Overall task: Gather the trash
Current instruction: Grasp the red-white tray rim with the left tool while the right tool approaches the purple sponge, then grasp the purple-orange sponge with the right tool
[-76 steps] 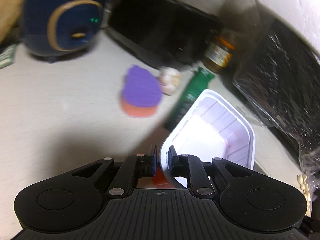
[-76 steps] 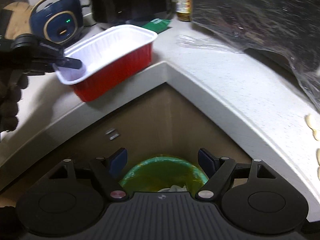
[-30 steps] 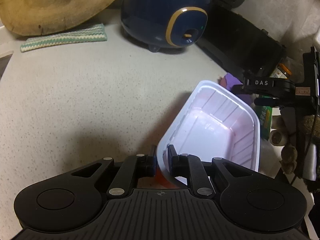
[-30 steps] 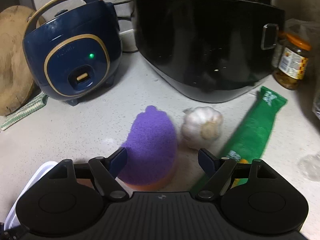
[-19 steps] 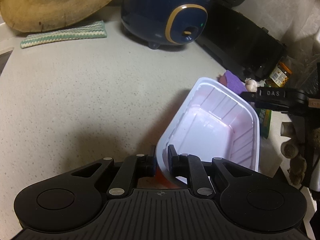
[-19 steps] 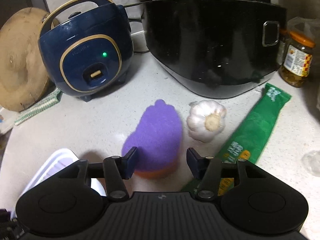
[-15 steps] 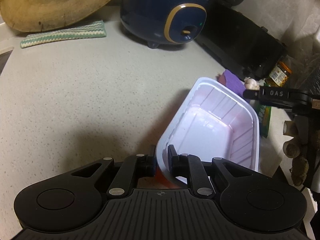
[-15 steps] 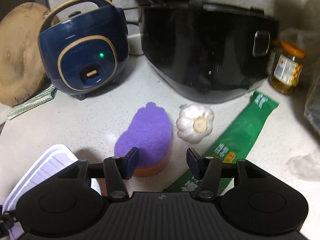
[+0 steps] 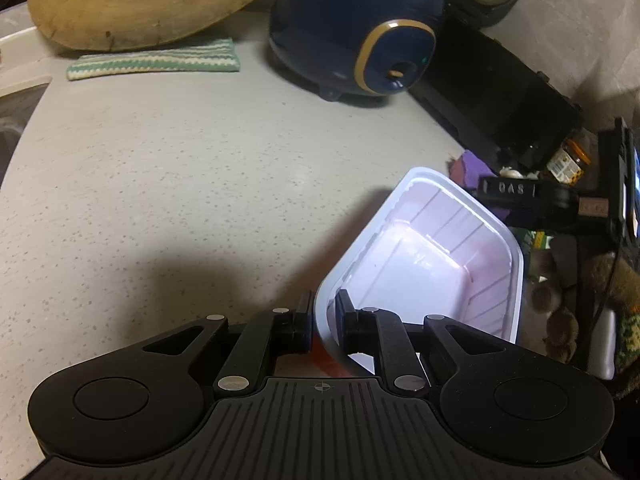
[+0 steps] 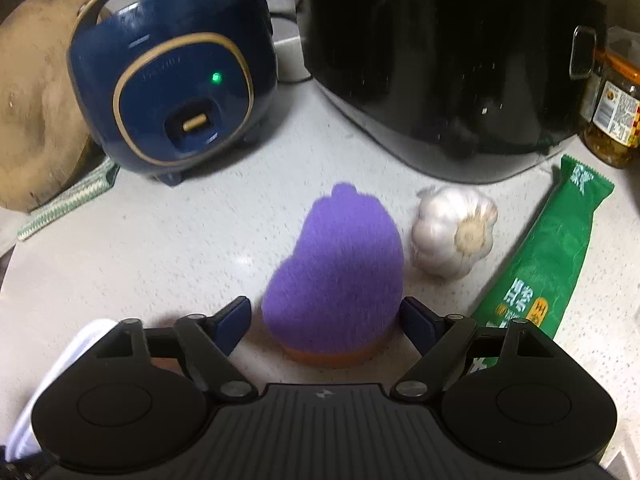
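Note:
My left gripper [image 9: 323, 320] is shut on the near rim of a plastic tub [image 9: 432, 256], white inside and red outside, held just above the grey counter [image 9: 168, 184]. My right gripper [image 10: 327, 320] is open, its fingers on either side of the near end of a purple sponge [image 10: 340, 264] with an orange base that lies on the counter. It does not grip the sponge. The tub's white rim [image 10: 60, 380] shows at the lower left of the right wrist view. A green wrapper [image 10: 552, 264] lies right of the sponge.
A garlic bulb [image 10: 456, 232] sits between sponge and wrapper. A blue rice cooker [image 10: 172, 92], a large black cooker [image 10: 452, 64] and a jar [image 10: 616, 112] stand behind. A wooden board [image 9: 136, 0] and a striped cloth [image 9: 156, 62] lie far left.
My right gripper has opened wider and moved down and forward so that its fingers now flank the sponge. My left gripper still holds the tub, nearly still.

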